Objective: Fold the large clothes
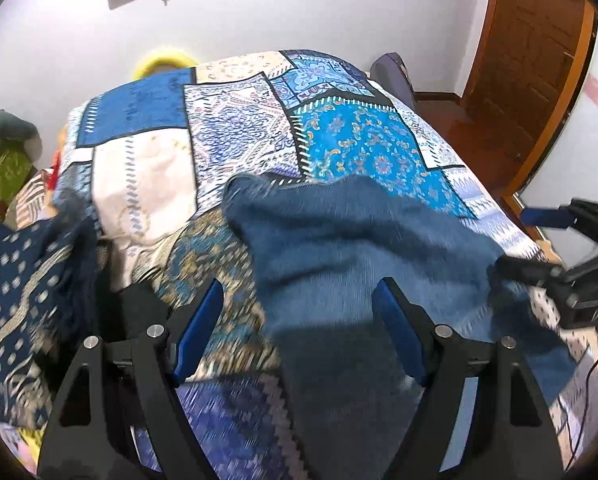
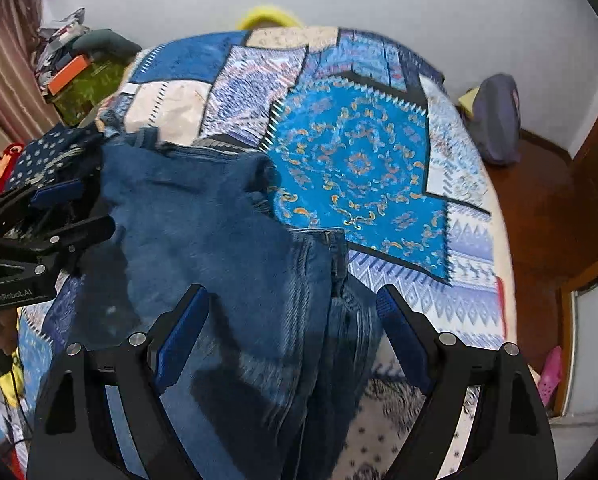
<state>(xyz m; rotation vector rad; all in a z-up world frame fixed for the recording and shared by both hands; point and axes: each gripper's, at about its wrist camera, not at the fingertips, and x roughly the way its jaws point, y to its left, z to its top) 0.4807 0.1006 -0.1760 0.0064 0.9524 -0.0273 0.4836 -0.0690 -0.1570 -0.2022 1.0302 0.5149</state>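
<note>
A pair of blue denim jeans [image 2: 227,240] lies rumpled on the bed's patchwork bedspread [image 2: 355,152]. It also shows in the left wrist view [image 1: 347,248]. My left gripper [image 1: 299,316] is open above the jeans' near edge, holding nothing. My right gripper [image 2: 291,320] is open, its fingers astride the jeans' waistband area without gripping. The right gripper shows at the right edge of the left wrist view [image 1: 555,248], and the left gripper at the left edge of the right wrist view [image 2: 71,212].
A dark blue patterned cloth [image 1: 19,288] is heaped at the bed's left. A green box [image 2: 87,84] with clutter stands by the left wall. A purple bag [image 2: 495,116] sits on the wooden floor at right, near a wooden door [image 1: 531,52].
</note>
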